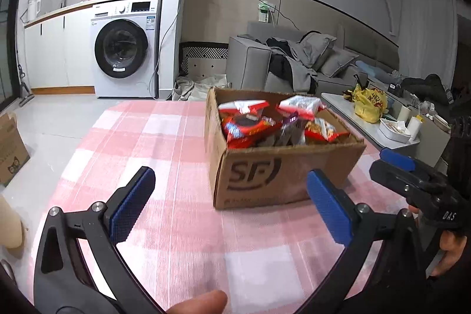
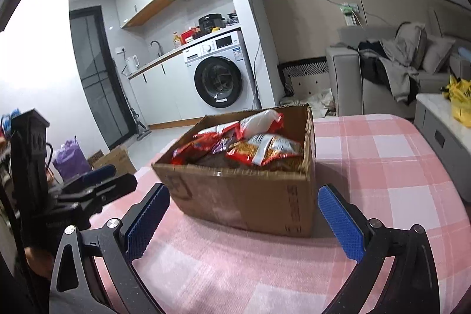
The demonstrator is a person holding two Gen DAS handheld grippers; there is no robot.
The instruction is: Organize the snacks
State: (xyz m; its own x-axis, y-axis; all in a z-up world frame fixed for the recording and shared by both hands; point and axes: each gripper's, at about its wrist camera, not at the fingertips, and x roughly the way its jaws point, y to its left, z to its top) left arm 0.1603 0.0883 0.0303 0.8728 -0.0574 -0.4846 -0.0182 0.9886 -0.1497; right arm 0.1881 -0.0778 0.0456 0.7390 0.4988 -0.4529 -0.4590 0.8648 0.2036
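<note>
A brown cardboard box (image 1: 265, 175) marked SF stands on the pink checked tablecloth (image 1: 153, 143). It also shows in the right wrist view (image 2: 250, 196). It holds several snack packets (image 1: 250, 125), mostly red and white, also seen in the right wrist view (image 2: 262, 146). My left gripper (image 1: 229, 202) is open and empty, low over the cloth in front of the box. My right gripper (image 2: 243, 217) is open and empty, its blue pads either side of the box's near face. The right gripper also shows at the right edge of the left wrist view (image 1: 412, 175).
A low white side table (image 1: 376, 122) with a yellow bag (image 1: 369, 105) and cups stands right of the tablecloth. A grey sofa (image 1: 294, 61) and a washing machine (image 1: 123, 49) are behind. A cardboard box (image 1: 8, 149) sits on the floor at left.
</note>
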